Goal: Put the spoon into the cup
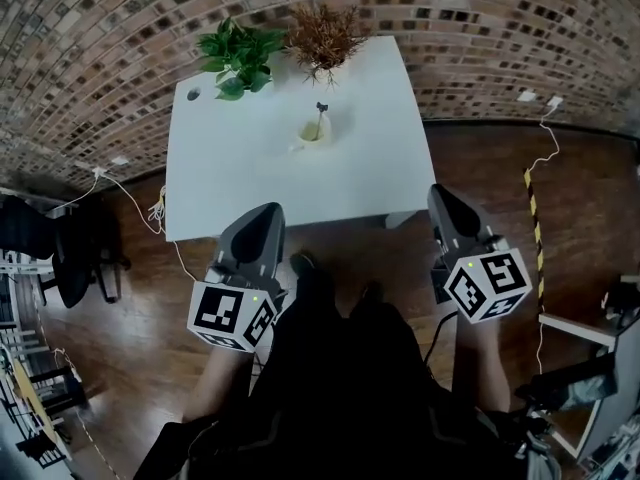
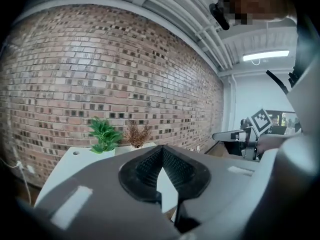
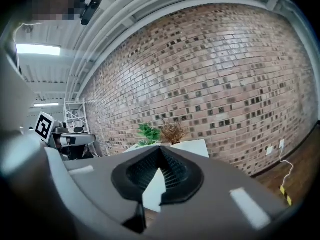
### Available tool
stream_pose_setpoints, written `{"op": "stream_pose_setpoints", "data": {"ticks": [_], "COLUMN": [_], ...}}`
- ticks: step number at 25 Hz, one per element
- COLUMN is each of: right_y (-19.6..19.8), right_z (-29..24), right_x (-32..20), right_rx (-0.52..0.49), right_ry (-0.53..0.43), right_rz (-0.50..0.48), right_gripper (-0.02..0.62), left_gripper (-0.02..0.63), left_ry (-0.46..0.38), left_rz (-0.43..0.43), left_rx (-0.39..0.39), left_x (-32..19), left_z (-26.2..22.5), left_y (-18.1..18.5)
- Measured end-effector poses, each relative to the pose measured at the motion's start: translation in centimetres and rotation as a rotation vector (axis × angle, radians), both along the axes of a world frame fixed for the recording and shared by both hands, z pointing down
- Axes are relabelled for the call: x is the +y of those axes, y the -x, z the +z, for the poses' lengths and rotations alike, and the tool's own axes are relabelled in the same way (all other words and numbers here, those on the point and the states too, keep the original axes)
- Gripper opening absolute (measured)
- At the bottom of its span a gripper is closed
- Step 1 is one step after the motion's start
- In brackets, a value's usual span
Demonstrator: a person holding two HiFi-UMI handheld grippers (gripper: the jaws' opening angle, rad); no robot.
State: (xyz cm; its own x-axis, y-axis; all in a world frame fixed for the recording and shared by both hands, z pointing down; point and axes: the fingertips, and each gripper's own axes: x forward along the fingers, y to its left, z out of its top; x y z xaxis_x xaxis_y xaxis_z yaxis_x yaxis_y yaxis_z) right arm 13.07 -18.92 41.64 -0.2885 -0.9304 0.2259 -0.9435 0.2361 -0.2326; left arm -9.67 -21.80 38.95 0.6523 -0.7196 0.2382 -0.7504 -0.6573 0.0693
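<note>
The small yellow cup (image 1: 313, 131) holds a dark spoon (image 1: 321, 111), far ahead of the jaws. The left gripper (image 1: 265, 214) and right gripper (image 1: 441, 192) are pressed together, empty.

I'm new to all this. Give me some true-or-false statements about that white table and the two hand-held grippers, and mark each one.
1. A green plant and a dried brown plant stand at the far edge of the white table. True.
2. The cup sits on the floor. False: it stands on the table.
3. The left hand-held gripper holds the spoon. False: its jaws are shut on nothing, and the spoon sticks out of the cup.
4. The right hand-held gripper is shut and empty. True.
</note>
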Motion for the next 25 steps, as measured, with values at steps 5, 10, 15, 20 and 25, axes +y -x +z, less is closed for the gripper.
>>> {"op": "stream_pose_setpoints", "data": {"ticks": [5, 10, 15, 20, 25], "right_y": [1.3, 3.9, 7.3, 10.1, 11.7], "right_z": [-1.0, -2.0, -3.8, -4.5, -4.3], "right_x": [1.8, 2.6, 3.4, 3.8, 4.4], "right_rx": [0.013, -0.002, 0.033, 0.074, 0.050], "right_ry": [-0.026, -0.039, -0.061, -0.069, -0.061], "right_rz": [-0.028, 0.004, -0.017, -0.029, -0.021], "right_gripper": [0.006, 0.006, 0.006, 0.006, 0.006], "left_gripper": [0.000, 0.000, 0.000, 0.000, 0.000], "left_ry": [-0.042, -0.093, -0.143, -0.113, -0.142], "left_rz": [0.000, 0.089, 0.064, 0.069, 0.098], "left_rx": [0.004, 0.033, 0.072, 0.116, 0.171], "left_x": [2.0, 3.3, 3.5, 3.7, 4.1], "left_z": [-1.8, -3.5, -4.8, -3.8, -4.9], "left_y": [0.9, 2.3, 5.8, 8.0, 8.3]}}
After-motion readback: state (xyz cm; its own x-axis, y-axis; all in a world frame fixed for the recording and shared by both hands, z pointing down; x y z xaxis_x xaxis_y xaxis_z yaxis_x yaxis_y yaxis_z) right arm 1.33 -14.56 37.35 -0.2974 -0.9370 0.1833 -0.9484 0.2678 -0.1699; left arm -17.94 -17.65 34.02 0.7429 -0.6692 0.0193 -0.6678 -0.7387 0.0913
